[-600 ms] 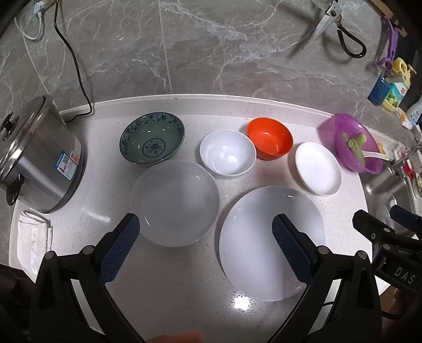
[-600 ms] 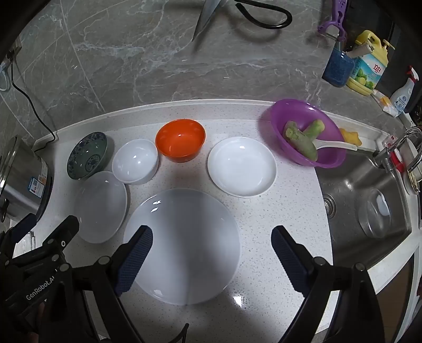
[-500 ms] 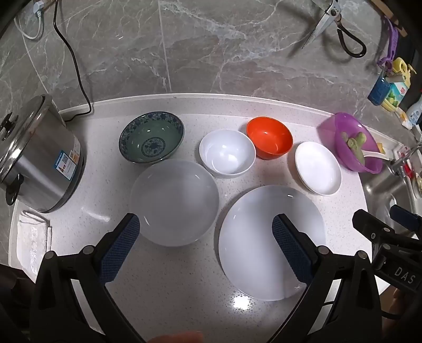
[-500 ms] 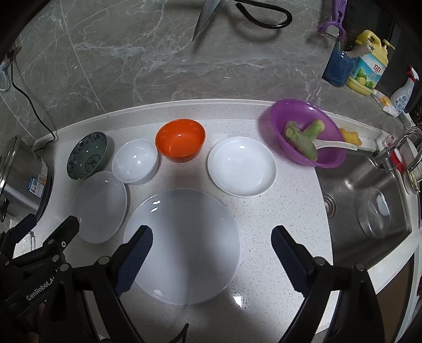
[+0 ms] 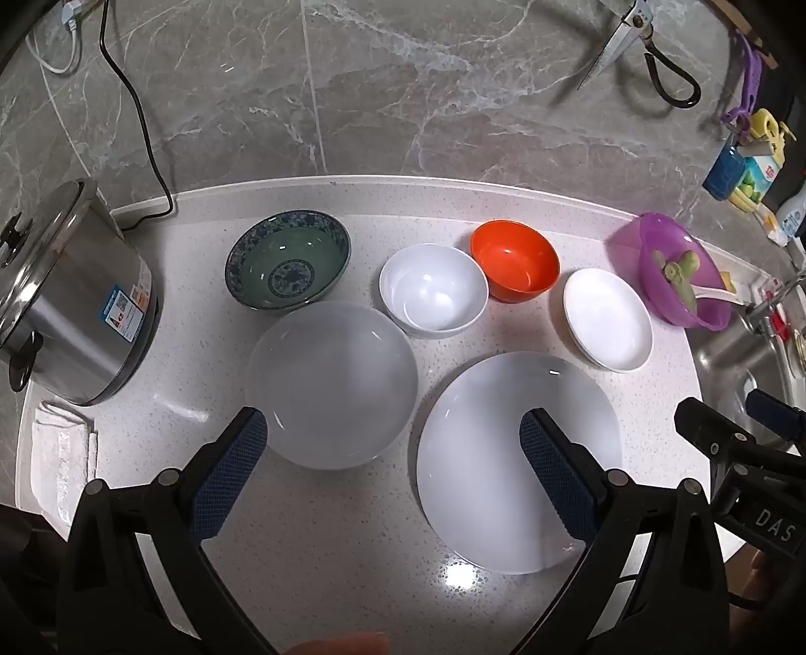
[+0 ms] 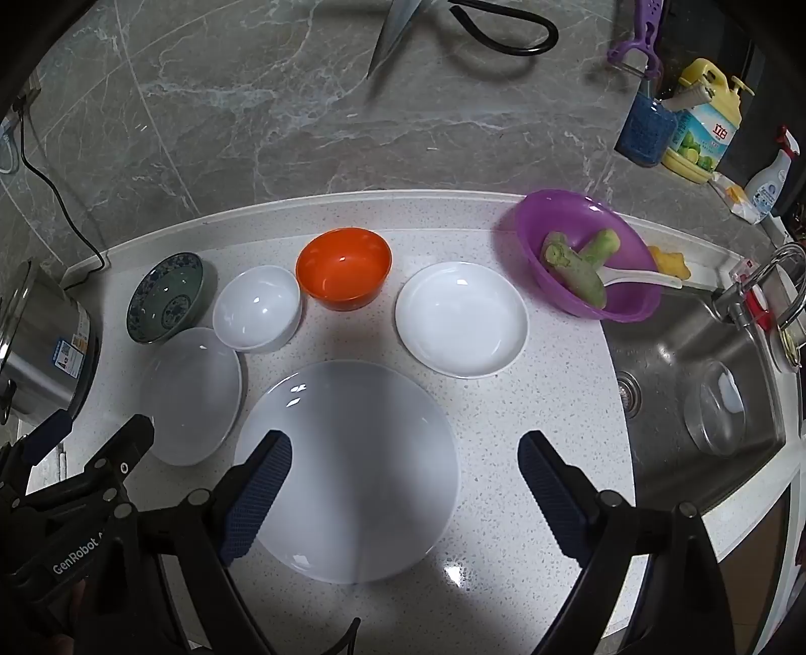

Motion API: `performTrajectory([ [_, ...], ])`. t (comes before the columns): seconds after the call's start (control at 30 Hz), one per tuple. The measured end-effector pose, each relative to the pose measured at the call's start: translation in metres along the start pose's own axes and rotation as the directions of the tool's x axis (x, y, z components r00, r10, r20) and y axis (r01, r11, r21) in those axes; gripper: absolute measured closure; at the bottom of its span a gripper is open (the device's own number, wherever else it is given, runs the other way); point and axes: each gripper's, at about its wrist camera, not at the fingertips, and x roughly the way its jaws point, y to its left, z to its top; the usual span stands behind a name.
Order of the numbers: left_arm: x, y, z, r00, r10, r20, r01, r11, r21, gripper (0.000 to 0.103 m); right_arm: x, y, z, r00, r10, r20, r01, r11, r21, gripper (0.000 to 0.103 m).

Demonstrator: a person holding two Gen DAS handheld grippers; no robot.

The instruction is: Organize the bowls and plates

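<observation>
On the speckled white counter [image 5: 352, 514] lie a large white plate [image 5: 509, 443] [image 6: 352, 463], a medium white plate [image 5: 332, 383] [image 6: 194, 393] and a small deep white plate [image 5: 609, 317] [image 6: 461, 317]. Behind them stand a blue-green patterned bowl [image 5: 287, 259] [image 6: 166, 297], a white bowl [image 5: 433, 287] [image 6: 257, 307] and an orange bowl [image 5: 514, 267] [image 6: 345, 267]. My left gripper [image 5: 393, 433] hangs open above the gap between the medium and large plates, holding nothing. My right gripper [image 6: 405, 453] is open over the large plate's right part, also with nothing between its fingers.
A steel rice cooker [image 5: 65, 297] and a folded cloth [image 5: 60, 463] sit at the left. A purple bowl [image 6: 584, 252] with vegetables and a spoon stands by the sink [image 6: 705, 403] on the right. Scissors [image 5: 640, 45] hang on the marble wall; soap bottles [image 6: 700, 131] stand far right.
</observation>
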Motion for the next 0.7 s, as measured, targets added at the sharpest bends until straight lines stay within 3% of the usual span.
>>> performTrajectory([
  [0.7, 0.0002, 0.0028, -0.0002, 1.0, -0.002, -0.006, 0.002, 1.0, -0.002, 0.002, -0.0006, 0.0008, 0.0001, 1.0, -0.003, 0.002, 0.003, 1.0, -0.001, 0.01],
])
